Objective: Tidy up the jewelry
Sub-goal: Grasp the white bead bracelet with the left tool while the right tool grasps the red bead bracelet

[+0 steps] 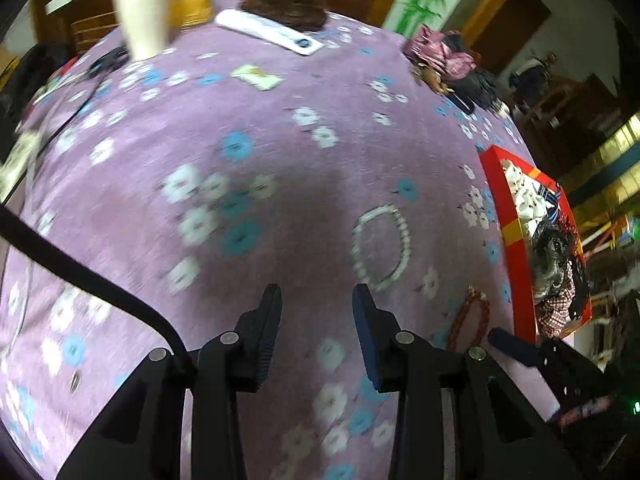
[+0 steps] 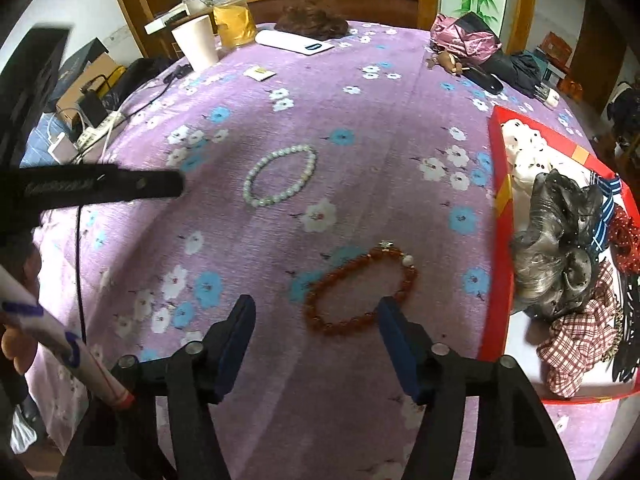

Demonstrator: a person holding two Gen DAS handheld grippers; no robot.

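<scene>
A pale green bead bracelet (image 1: 382,246) lies on the purple flowered cloth, just ahead and right of my open, empty left gripper (image 1: 316,300). It also shows in the right wrist view (image 2: 280,180). A reddish-brown bead bracelet (image 2: 360,288) lies right in front of my open, empty right gripper (image 2: 316,312), its near edge between the fingertips. It shows at the right of the left wrist view (image 1: 470,318). A red box (image 2: 500,208) holding scrunchies and hair pieces stands to the right. The left gripper's finger (image 2: 152,184) pokes in from the left.
A white paper cup (image 2: 198,42), a yellow jar (image 2: 234,24), a white scale (image 2: 294,42), a brown wig (image 2: 312,20), a pink umbrella (image 2: 464,36) and a black case (image 2: 486,78) sit at the far side. A power strip (image 2: 96,132) with cables lies left.
</scene>
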